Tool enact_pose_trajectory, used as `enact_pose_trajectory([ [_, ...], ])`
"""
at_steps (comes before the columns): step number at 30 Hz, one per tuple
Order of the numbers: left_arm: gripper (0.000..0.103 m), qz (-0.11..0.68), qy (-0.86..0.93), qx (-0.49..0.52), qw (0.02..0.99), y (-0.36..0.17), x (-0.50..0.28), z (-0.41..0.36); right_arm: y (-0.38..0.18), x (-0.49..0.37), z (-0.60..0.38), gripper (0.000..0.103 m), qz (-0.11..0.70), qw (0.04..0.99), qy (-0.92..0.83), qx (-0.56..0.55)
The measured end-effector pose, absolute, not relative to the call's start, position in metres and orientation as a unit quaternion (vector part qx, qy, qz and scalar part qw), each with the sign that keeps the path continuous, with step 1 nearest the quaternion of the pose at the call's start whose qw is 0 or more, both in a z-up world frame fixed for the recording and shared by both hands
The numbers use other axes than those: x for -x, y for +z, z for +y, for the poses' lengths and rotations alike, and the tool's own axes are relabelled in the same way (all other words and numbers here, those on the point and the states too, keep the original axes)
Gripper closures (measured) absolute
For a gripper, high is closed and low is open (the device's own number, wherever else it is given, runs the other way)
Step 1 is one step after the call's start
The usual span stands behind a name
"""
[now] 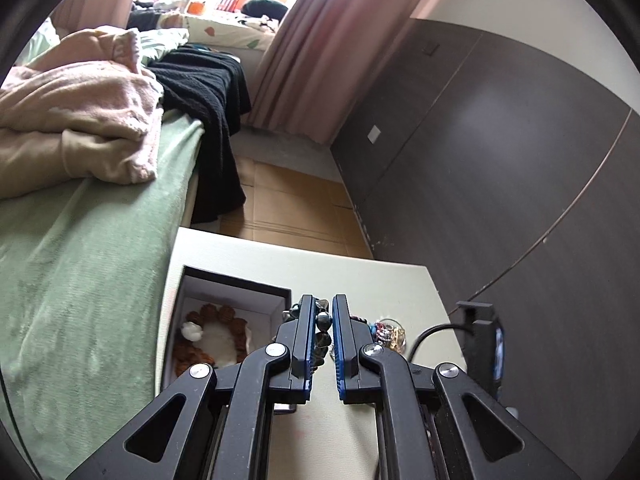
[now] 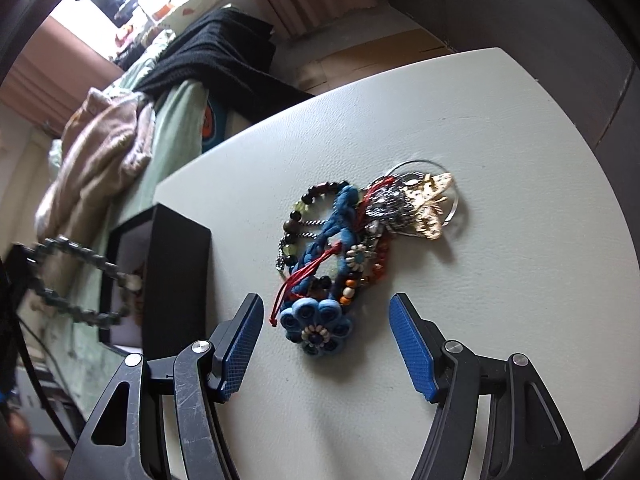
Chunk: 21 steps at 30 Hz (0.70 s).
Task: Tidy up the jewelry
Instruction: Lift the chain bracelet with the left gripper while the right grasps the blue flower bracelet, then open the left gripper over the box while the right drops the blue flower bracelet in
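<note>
While left tool [image 1: 323, 312] grips bracelet [image 1: 323, 320] — right tool [image 2: 326, 304] gapes.

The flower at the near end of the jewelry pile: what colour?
Blue flower, beaded centre; right wrist view shows it best.

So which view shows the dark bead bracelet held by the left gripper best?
The right wrist view: the dark bead bracelet hangs as a full loop beside the black box. The left wrist view shows only a few beads pinched in the left gripper.

jewelry pile [image 1: 386, 332] mostly hidden behind hand-held gripper [image 1: 323, 306]
</note>
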State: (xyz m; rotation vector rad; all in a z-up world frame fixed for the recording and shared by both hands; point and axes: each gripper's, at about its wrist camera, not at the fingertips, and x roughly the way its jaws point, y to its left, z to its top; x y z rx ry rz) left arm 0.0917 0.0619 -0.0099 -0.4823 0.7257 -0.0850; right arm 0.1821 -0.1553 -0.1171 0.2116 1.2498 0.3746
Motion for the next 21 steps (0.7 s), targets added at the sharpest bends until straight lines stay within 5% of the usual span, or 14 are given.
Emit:
enact_pose_trajectory([
  [3, 0.095, 0.348, -0.036, 0.239, 0.906, -0.009, -0.089, 0.070, -0.119, -0.179, -0.147, 0.050, 0.581, 0.793, 0.165, -0.075],
  [4, 0.095, 0.348, -0.034, 0.241, 0.905, -0.009, -0.088, 0.072, -0.119, -0.177, -0.144, 0.061, 0.581, 0.794, 0.166, -0.067],
  [8, 0.095, 0.351, -0.031, 0.244, 0.904, -0.010, -0.088, 0.076, -0.117, -0.173, -0.145, 0.071, 0.589, 0.784, 0.179, -0.077],
  [21, 0.094, 0.380, -0.021, 0.264, 0.886, -0.029, -0.103, 0.084, -0.079, -0.163, -0.189, 0.072, 0.545, 0.768, 0.257, -0.217],
])
